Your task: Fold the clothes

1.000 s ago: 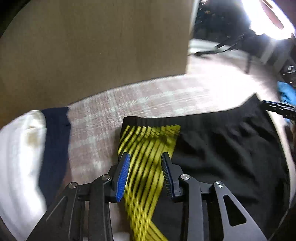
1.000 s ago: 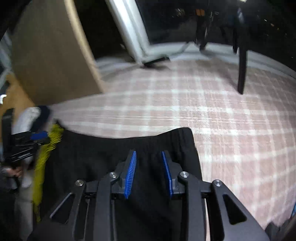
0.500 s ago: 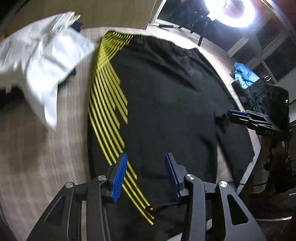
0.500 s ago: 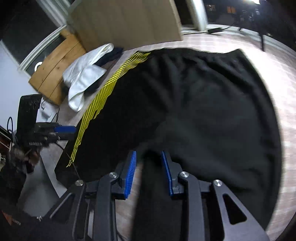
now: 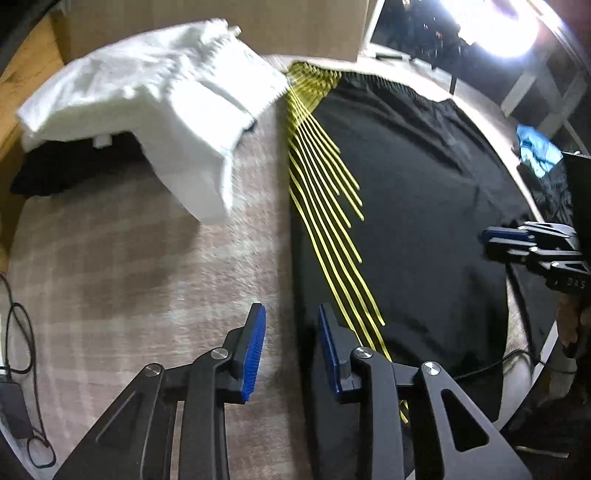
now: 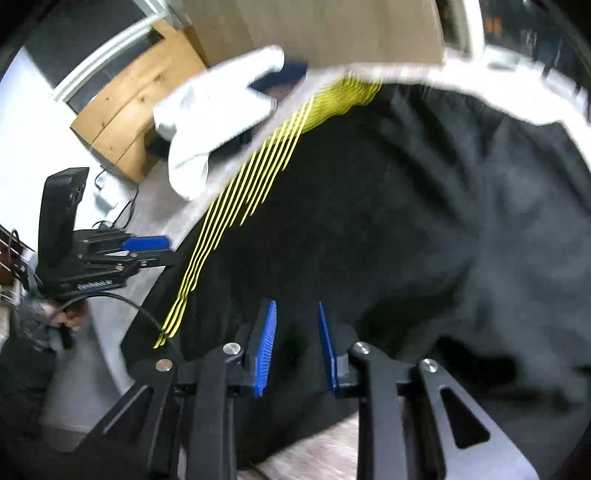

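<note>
Black shorts with yellow stripes (image 5: 417,206) lie spread flat on the plaid-covered table (image 5: 147,266), waistband at the far edge. They also show in the right wrist view (image 6: 388,206). My left gripper (image 5: 290,321) is open and empty, hovering above the shorts' left hem edge. My right gripper (image 6: 295,321) is open and empty above the near hem between the legs. Each gripper shows in the other's view: the right one (image 5: 517,240) at the shorts' right side, the left one (image 6: 144,247) at the left side.
A folded white garment (image 5: 166,96) lies over a dark one (image 5: 66,170) at the table's far left. A brown board (image 5: 221,26) stands behind. A blue cloth (image 5: 535,147) lies off the right edge. Cables (image 5: 18,332) run at the left.
Both grippers have pulled back from the waistband to the near hem side, and now more of the shorts shows. The left gripper has shifted left to the shorts' edge. Both stay open.
</note>
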The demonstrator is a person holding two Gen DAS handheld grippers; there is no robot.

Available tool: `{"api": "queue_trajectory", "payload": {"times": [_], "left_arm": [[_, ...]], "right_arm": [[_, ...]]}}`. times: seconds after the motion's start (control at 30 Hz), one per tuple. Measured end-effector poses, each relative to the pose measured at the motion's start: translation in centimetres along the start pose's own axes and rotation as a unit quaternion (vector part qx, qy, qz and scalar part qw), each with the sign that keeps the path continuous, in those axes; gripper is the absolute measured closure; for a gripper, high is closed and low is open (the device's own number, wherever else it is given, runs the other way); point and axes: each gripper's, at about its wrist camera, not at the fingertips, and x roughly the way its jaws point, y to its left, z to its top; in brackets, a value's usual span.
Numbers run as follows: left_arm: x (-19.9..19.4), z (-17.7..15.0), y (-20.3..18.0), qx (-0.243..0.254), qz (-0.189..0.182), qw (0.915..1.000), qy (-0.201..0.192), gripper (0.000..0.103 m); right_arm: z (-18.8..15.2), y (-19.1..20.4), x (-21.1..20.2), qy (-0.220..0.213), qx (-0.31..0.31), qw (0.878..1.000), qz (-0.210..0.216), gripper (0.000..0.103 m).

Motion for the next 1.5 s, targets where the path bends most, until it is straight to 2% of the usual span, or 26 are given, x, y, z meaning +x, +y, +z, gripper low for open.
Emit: {"api": "queue_trajectory", "payload": {"times": [0.03, 0.13, 0.27, 0.3, 0.33, 0.4, 0.43, 0.5, 0.53, 0.57, 0.63, 0.8, 0.9, 0.93, 0.97, 1.07, 1.2, 1.27, 1.3, 1.37, 1.4, 1.5], "left_arm": [[-0.1, 0.1, 0.2, -0.002, 0.003, 1.0000, -0.002, 0.075], [1.2, 0.1, -1.0, 0.010, -0.011, 0.9998, 0.008, 0.073], [3.2, -0.1, -2.5, 0.028, -0.029, 0.9990, 0.021, 0.076], [3.2, -0.3, -2.3, 0.029, -0.022, 0.9992, 0.018, 0.073], [3.2, -0.4, -2.0, 0.029, -0.009, 0.9994, 0.018, 0.077], [2.8, -0.5, -0.8, 0.010, 0.018, 0.9996, 0.020, 0.077], [2.4, -0.7, 0.0, -0.004, 0.019, 0.9996, 0.019, 0.077], [1.4, -1.3, 1.2, -0.033, 0.016, 0.9992, 0.016, 0.077], [0.7, -1.8, 1.3, -0.043, 0.009, 0.9989, 0.015, 0.072], [0.3, -2.4, 0.9, -0.047, 0.003, 0.9988, 0.016, 0.062], [-0.2, -3.7, -0.4, -0.046, -0.001, 0.9988, 0.020, 0.054], [1.0, -5.9, -2.9, -0.042, 0.004, 0.9983, 0.039, 0.054], [2.8, -5.9, -3.6, -0.039, 0.005, 0.9978, 0.053, 0.065], [2.9, -5.9, -3.6, -0.043, -0.001, 0.9978, 0.050, 0.076], [2.9, -5.9, -3.3, -0.049, -0.008, 0.9978, 0.044, 0.103], [2.6, -5.8, -2.5, -0.069, -0.028, 0.9969, 0.026, 0.102], [1.8, -6.5, -0.1, -0.127, -0.027, 0.9915, 0.007, 0.102], [2.4, -6.9, 0.5, -0.146, -0.016, 0.9890, 0.013, 0.101], [2.6, -7.0, 0.6, -0.148, -0.011, 0.9886, 0.023, 0.096], [2.9, -6.2, -0.5, -0.136, -0.009, 0.9903, 0.027, 0.073], [2.7, -5.8, -1.3, -0.126, -0.006, 0.9918, 0.020, 0.067], [1.6, -4.5, -3.4, -0.096, -0.010, 0.9953, 0.001, 0.066]], "right_arm": [[0.0, -0.3, -0.9, -0.012, -0.002, 1.000, -0.020, 0.079], [-0.1, -2.2, -1.6, -0.013, 0.019, 0.998, -0.061, 0.079], [-0.1, -2.6, 0.6, 0.016, 0.027, 0.997, -0.076, 0.079], [-0.1, -2.2, 1.3, 0.022, 0.027, 0.997, -0.073, 0.079], [-0.2, -1.5, 1.7, 0.014, 0.025, 0.997, -0.076, 0.079], [0.1, -0.2, 2.8, 0.017, 0.020, 0.999, -0.046, 0.079], [0.3, 0.7, 3.4, 0.033, 0.009, 0.999, -0.018, 0.079], [0.2, 1.8, 3.0, 0.033, -0.014, 0.999, -0.027, 0.079], [0.1, 2.3, 2.9, 0.032, -0.025, 0.999, -0.032, 0.079], [0.1, 2.8, 2.7, 0.032, -0.037, 0.998, -0.036, 0.079], [-0.1, 2.6, 1.9, 0.036, -0.032, 0.998, -0.031, 0.079], [-0.6, 3.5, 1.0, 0.041, -0.037, 0.998, -0.021, 0.079], [-1.0, 4.2, 0.8, 0.045, -0.048, 0.997, -0.024, 0.079], [-1.2, 4.2, 0.3, 0.046, -0.051, 0.997, -0.025, 0.079], [-1.5, 4.3, -0.2, 0.046, -0.053, 0.997, -0.026, 0.079], [-1.6, 3.5, -2.3, 0.032, -0.035, 0.999, -0.019, 0.079], [-2.0, 0.3, -7.0, -0.004, 0.010, 0.999, -0.047, 0.079], [-2.5, -1.8, -9.4, -0.020, 0.037, 0.997, -0.066, 0.077], [-3.0, -2.8, -10.2, -0.020, 0.047, 0.996, -0.076, 0.074], [-3.9, -4.5, -11.1, -0.013, 0.056, 0.993, -0.104, 0.073], [-4.6, -5.4, -11.3, -0.008, 0.066, 0.991, -0.120, 0.072], [-7.1, -8.3, -11.9, 0.018, 0.100, 0.982, -0.157, 0.072]]}}
